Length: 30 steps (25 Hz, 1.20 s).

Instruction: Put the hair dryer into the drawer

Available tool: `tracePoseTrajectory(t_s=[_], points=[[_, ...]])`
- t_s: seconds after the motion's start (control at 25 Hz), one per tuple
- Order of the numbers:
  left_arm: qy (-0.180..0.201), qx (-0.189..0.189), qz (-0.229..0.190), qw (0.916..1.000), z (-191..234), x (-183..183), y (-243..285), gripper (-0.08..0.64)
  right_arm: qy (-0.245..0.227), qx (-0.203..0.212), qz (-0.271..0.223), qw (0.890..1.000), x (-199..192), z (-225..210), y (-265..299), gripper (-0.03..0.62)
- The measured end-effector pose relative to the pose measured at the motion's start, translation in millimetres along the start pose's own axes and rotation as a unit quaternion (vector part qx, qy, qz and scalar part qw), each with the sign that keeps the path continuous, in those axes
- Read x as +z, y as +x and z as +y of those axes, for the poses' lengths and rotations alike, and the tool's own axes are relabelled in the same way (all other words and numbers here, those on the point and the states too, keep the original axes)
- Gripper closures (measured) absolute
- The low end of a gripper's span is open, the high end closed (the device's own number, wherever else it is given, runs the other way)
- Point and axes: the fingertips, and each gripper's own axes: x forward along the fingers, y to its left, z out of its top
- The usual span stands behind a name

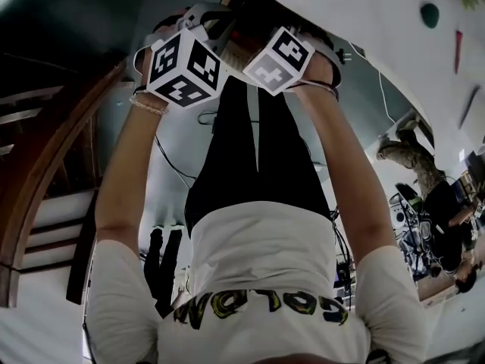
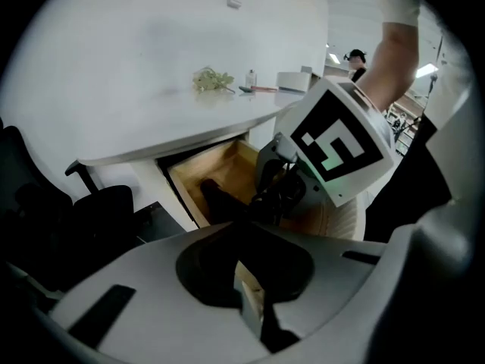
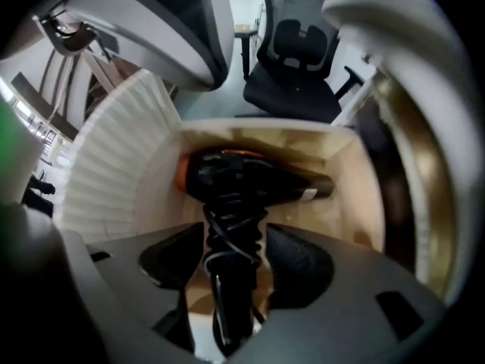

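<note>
- While the head view shows the left marker cube [image 1: 184, 68] and the right marker cube [image 1: 278, 59] at the ends of the person's arms, it shows neither jaws nor drawer.
- In the left gripper view, the left tool [image 2: 248, 290] has its jaws together on nothing. Beyond it the drawer [image 2: 198, 174] stands pulled out from under the white worktop [image 2: 151, 89], with the right tool [image 2: 279, 192] over it. A dark chair [image 2: 91, 211] crowds the left side.
- In the right gripper view, the right tool [image 3: 231, 260] stands wide. The hair dryer [image 3: 250, 179] lies on the drawer floor, and its cord-wrapped handle rises between the pads, apparently unpressed.
- The shell looks rigid, fairly light and smooth, so the barrel would likely slip. The wrapped handle seems the surest hold, though loose cord loops could snag.
- The drawer walls sit close round the barrel, so straight up looks the freest way out.
</note>
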Motion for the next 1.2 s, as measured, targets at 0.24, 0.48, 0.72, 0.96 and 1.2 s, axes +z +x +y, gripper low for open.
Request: tracePoseTrajectory(t_s=[0.24, 0.48, 0.72, 0.96, 1.2], points=[[-0.061, 0.012, -0.044, 0.9971, -5, 31, -42, 0.549, 0.004, 0.024, -0.058, 0.998, 7, 4, -52, 0.388], [-0.135, 0.034, -0.102, 0.985, -10, 64, -90, 0.55, 0.054, 0.058, -0.157, 0.984, 15, 12, -123, 0.426], [-0.182, 0.05, -0.168, 0.9675, -8, 116, -148, 0.55, 0.125, 0.035, -0.251, 0.959, 20, -20, -209, 0.436], [-0.199, 0.071, -0.241, 0.9471, -14, 174, -215, 0.549, 0.169, 0.001, -0.342, 0.924, 22, -50, -310, 0.442], [-0.198, 0.105, -0.322, 0.9197, -12, 230, -286, 0.549, 0.185, -0.037, -0.419, 0.888, 28, -76, -406, 0.449]])
